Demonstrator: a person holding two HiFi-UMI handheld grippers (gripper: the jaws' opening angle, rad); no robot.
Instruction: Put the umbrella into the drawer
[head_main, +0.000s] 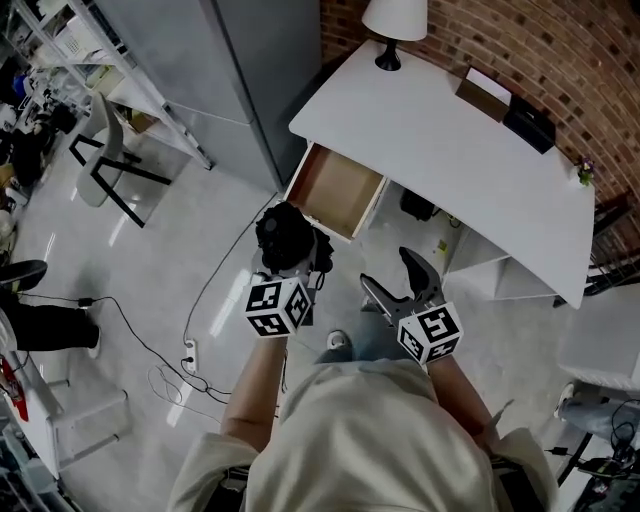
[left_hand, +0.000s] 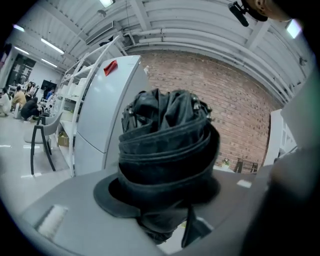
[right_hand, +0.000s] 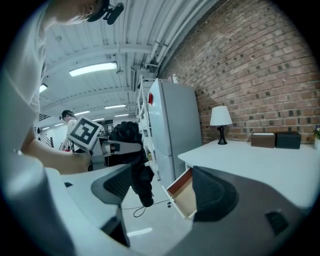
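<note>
Brick-backed white desk (head_main: 450, 150); left hand-held gripper (head_main: 297, 262) grips umbrella (head_main: 283, 230), right hand-held gripper (head_main: 392, 275) gapes.

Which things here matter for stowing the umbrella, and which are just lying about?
Job: black folded umbrella; open wooden drawer.
Lying about: white table lamp, brown box and black box on the white desk; grey chair.

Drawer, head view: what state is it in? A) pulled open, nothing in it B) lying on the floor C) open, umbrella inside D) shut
A: the drawer stands out from the desk with a bare bottom; the umbrella is in the left gripper.
</note>
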